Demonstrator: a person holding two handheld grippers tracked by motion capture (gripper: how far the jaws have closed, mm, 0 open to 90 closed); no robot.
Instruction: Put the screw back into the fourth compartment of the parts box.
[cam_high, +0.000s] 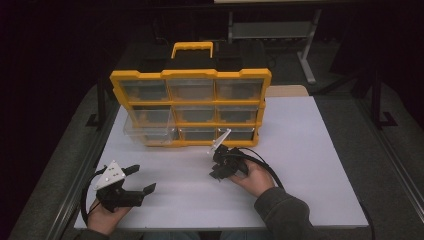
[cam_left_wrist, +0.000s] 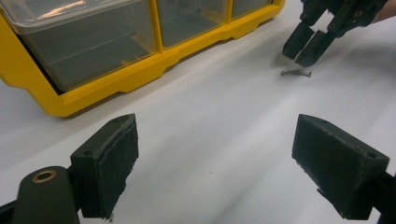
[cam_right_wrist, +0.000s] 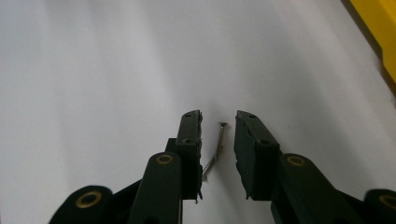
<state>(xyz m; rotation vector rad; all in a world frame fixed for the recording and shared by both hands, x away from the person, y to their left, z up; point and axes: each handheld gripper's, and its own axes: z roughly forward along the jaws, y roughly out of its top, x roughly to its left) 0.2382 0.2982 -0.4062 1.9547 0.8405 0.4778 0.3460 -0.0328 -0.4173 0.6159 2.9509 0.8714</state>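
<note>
Straddling a screw (cam_right_wrist: 215, 148) lying on the white table (cam_high: 310, 165) near the organizer (cam_high: 190, 107), right gripper (cam_right_wrist: 218, 122) jaws apart; screw may roll away if clipped. Left gripper (cam_left_wrist: 215, 158) wide open, idle.

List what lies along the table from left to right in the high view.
left gripper → pulled-out clear drawer → yellow organiser → right gripper → the person's right hand
</note>
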